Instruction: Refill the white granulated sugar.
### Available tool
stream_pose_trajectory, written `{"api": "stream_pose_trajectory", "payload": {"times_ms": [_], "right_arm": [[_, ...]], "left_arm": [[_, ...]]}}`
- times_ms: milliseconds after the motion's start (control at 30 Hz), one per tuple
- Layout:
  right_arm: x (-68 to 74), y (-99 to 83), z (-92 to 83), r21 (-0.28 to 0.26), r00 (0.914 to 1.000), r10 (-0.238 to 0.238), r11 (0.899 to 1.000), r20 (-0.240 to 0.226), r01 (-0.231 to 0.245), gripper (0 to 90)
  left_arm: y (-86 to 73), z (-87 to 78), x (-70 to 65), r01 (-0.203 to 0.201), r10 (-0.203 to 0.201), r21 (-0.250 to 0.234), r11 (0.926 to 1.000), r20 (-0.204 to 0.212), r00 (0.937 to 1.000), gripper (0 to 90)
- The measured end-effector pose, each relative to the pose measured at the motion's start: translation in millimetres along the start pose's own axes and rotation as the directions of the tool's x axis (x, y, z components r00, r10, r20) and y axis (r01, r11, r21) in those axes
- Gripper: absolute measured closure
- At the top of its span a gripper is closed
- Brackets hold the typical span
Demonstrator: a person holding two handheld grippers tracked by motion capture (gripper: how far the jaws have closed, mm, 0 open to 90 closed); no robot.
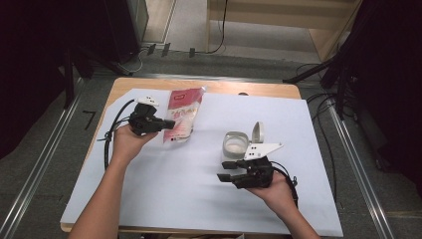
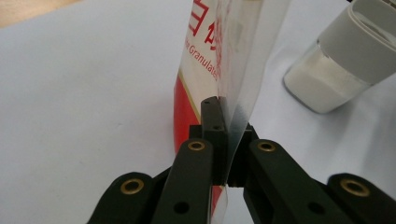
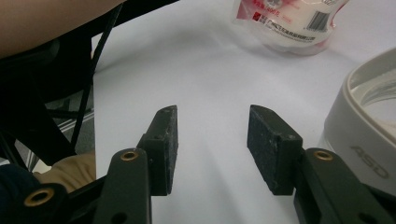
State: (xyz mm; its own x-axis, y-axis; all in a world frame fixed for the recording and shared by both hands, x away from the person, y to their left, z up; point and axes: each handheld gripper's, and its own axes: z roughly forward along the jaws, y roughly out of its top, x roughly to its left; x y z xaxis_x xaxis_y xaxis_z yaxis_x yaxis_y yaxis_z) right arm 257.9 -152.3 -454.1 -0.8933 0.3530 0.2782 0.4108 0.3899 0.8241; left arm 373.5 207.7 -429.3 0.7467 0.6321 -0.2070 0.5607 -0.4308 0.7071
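Note:
A red-and-white bag of granulated sugar point(image 1: 182, 113) lies on the white sheet at the back left. My left gripper point(image 1: 169, 124) is shut on the bag's clear edge point(image 2: 233, 107), its pads pinching the film. A clear jar point(image 1: 235, 145) with a grey rim and white powder inside stands right of centre, its hinged lid point(image 1: 258, 132) tipped up. My right gripper point(image 1: 227, 172) hovers just in front of the jar, open, with nothing between its pads point(image 3: 275, 149). In the right gripper view the jar's rim point(image 3: 369, 140) is at the right and the bag point(image 3: 289, 21) lies far ahead.
A white sheet point(image 1: 189, 184) covers most of the wooden table point(image 1: 124, 87). Black cables trail from both grippers. Grey floor, metal rails and dark stands surround the table; the person's left forearm point(image 3: 42, 18) crosses the right gripper view's top left.

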Motion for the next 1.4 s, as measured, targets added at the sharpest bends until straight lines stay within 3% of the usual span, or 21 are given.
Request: {"api": "stream_pose_trajectory", "payload": {"times_ms": [67,167,200,300,367,600,800,967,1400], "right_arm": [[-0.1,-0.7,-0.7,0.000,1.0000,-0.001,1.000,0.003,0.001,53.7],[0.9,-0.7,-0.8,0.001,0.9999,-0.008,1.000,0.008,0.008,53.6],[1.3,-0.7,-0.8,0.002,0.9999,-0.009,1.000,0.006,0.009,53.6],[1.1,-0.8,0.7,-0.002,1.0000,-0.006,1.000,0.003,0.006,53.6],[1.2,-0.6,0.7,-0.001,0.9999,-0.009,1.000,0.006,0.009,53.6],[0.1,-2.1,0.4,0.003,0.9998,-0.010,1.000,0.016,0.010,52.5],[-1.7,-2.8,0.0,0.005,0.9998,-0.005,1.000,0.021,0.005,52.5],[-3.6,-2.7,-0.9,0.005,0.9997,-0.003,1.000,0.024,0.003,52.2],[-7.9,-2.3,-9.0,-0.004,0.9991,0.003,1.000,0.042,-0.003,51.6]], "left_arm": [[-3.7,-0.6,0.9,-0.012,0.012,-0.008,0.9999,0.002,0.9999,90.0],[-10.0,-1.4,5.2,0.025,-0.024,-0.013,0.9996,0.042,0.9988,90.0],[-12.1,-1.7,5.6,0.030,-0.029,-0.012,0.9995,0.036,0.9989,90.0],[-18.5,-2.6,5.6,-0.016,0.017,-0.015,0.9998,0.040,0.9990,90.0],[-21.6,-3.2,4.9,-0.021,0.021,-0.007,0.9998,0.050,0.9985,89.8],[-28.6,-4.1,7.5,-0.017,0.017,-0.003,0.9999,0.082,0.9965,87.6],[-32.3,-4.8,10.4,0.003,-0.002,-0.008,1.0000,0.086,0.9963,84.6],[-32.9,-5.4,11.0,0.012,-0.012,0.000,0.9999,0.096,0.9953,79.4],[-30.4,-14.3,8.4,0.017,-0.012,-0.042,0.9990,0.118,0.9930,58.8]]}}
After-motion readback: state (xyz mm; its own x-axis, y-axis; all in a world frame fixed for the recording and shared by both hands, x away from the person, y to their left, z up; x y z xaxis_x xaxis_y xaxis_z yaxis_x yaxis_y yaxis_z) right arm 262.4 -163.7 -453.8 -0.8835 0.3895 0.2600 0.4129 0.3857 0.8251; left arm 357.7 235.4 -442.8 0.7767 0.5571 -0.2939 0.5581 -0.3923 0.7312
